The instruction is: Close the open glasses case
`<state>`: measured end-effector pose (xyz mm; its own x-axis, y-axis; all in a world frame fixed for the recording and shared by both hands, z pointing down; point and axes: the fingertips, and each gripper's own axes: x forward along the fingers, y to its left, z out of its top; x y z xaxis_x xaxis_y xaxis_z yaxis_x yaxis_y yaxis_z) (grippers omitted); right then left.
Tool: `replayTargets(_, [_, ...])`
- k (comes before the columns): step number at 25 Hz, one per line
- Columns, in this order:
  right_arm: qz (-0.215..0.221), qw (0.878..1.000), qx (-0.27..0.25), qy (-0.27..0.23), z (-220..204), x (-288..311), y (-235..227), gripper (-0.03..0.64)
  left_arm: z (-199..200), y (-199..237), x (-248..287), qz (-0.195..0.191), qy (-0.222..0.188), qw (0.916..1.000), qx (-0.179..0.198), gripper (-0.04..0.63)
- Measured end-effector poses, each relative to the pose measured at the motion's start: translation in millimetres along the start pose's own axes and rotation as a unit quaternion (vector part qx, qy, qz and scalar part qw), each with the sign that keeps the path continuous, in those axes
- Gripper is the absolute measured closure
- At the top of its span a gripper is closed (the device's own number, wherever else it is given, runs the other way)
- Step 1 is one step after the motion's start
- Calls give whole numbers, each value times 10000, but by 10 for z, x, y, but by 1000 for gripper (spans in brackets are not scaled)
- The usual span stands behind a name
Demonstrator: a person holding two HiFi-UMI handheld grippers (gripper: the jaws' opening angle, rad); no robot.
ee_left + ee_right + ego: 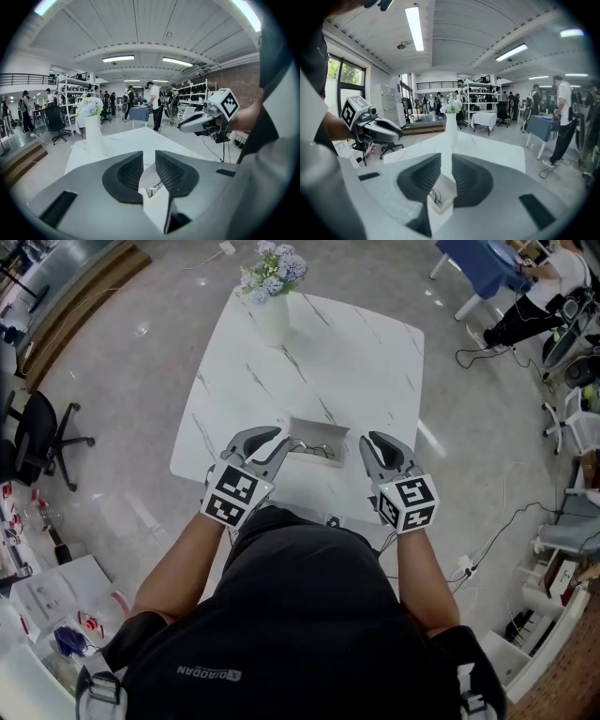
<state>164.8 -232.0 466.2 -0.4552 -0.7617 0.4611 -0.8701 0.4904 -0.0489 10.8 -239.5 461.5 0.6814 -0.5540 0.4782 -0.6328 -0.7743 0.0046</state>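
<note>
The open glasses case, a pale grey box with glasses lying in it, sits near the front edge of the white marble table. My left gripper hovers just left of it and my right gripper just right of it. Both are held level, jaws a narrow gap apart, nothing between them. In the left gripper view the case shows low through the gap of the left gripper. In the right gripper view the case shows under the right gripper.
A white vase of flowers stands at the table's far end. A black office chair is on the floor to the left. A blue table and a seated person are at the far right, with cables on the floor.
</note>
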Motion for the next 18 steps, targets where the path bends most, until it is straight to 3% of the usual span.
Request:
replayTargets(6, [-215, 9997, -130, 30, -65, 44, -133, 558, -236, 79, 75, 199, 231, 9995, 118, 515])
replayTargets(13, [-305, 9985, -351, 298, -280, 219, -216, 560, -797, 93, 261, 219, 821, 9963, 94, 515])
replayTargets(18, [-369, 9975, -364, 483, -441, 352, -288, 560, -1238, 30, 419, 166, 1345, 9904, 289, 518])
